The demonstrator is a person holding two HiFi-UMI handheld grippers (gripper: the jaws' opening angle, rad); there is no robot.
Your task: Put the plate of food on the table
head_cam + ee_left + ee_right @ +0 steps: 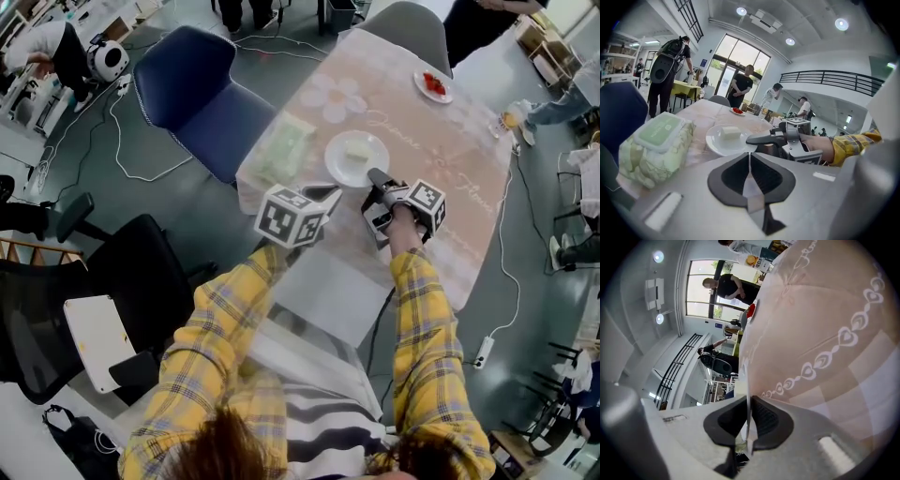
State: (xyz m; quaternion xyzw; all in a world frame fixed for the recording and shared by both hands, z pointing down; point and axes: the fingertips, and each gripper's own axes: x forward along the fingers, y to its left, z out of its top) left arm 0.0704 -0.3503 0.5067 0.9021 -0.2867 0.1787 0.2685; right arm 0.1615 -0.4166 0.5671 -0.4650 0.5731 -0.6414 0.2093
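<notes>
As R fingers (pixel 771 420) pinch, plate (pixel 341 170) rim between

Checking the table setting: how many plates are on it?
2. One white plate with a pale block, rim held by the right hand-held gripper; one small plate of red food at the far end.

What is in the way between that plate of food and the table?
Nothing visible. The right gripper has its jaws pinched on the near rim of the plate, which is low over bare tablecloth. The pack of wipes lies apart, beside it.
</notes>
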